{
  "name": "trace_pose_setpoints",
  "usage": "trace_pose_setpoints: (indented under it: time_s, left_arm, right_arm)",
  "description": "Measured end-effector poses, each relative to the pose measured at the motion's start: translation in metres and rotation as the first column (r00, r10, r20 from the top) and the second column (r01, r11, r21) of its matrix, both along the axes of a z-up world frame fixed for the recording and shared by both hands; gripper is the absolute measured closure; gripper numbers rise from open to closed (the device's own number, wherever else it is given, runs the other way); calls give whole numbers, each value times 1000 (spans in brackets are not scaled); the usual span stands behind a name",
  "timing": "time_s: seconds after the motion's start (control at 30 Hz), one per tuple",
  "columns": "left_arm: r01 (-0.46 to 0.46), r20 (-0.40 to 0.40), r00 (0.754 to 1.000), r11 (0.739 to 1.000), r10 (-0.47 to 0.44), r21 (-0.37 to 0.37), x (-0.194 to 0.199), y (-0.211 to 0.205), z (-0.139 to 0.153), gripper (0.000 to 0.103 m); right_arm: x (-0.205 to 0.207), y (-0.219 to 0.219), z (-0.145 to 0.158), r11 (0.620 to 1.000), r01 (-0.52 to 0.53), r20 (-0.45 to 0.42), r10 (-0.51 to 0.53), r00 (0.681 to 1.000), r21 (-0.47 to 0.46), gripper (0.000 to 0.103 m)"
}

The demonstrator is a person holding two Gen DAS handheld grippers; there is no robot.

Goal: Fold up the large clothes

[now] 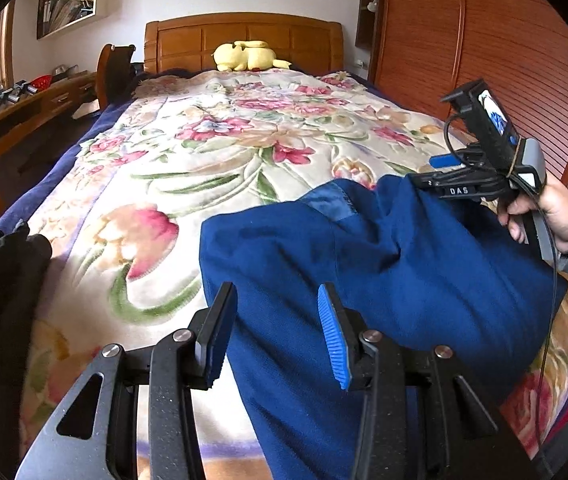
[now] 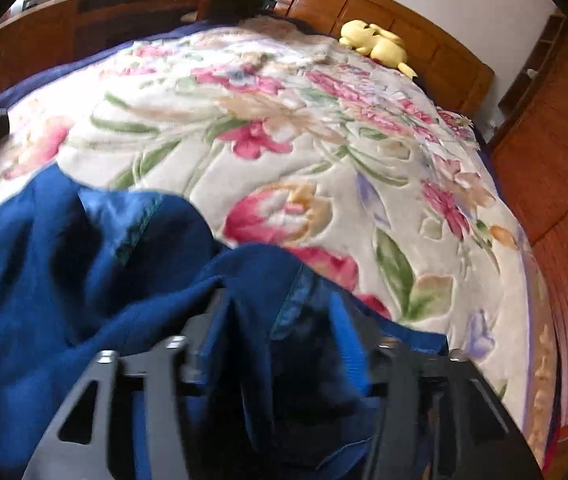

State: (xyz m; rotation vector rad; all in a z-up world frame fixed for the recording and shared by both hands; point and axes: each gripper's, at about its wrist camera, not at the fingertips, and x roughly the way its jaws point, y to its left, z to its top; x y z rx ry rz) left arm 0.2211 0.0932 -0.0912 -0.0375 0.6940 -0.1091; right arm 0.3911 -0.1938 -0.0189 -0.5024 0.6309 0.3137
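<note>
At the bed's near edge the blue fleece garment is being laid out, with the left gripper wide open and empty beside its hem and the right gripper apparently clamped on a bunched fold, so spreading flat on the plush floral blanket is judged next.

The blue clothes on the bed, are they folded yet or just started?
Just started. The blue garment is on the floral blanket, still bunched with no neat fold. The right gripper has blue cloth between its fingers; the left gripper is open over the cloth. Spreading and folding remain. A dark garment waits aside.
</note>
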Motion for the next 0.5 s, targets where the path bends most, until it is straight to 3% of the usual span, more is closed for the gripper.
trace_pose_setpoints:
  time_s: [0.17, 0.33, 0.5]
  left_arm:
    - [-6, 4, 1000, 1000, 6, -8, -1, 5, 1, 60]
    - [-12, 5, 1000, 1000, 12, -13, -2, 7, 1, 60]
    - [-15, 3, 1000, 1000, 15, -12, -2, 8, 1, 60]
  right_arm:
    - [-8, 11, 15, 996, 5, 71, -11, 997, 86, 42]
    - [-23, 44, -3, 984, -145, -25, 148, 989, 104, 42]
    - [-18, 72, -42, 966, -227, -208, 249, 946, 123, 42]
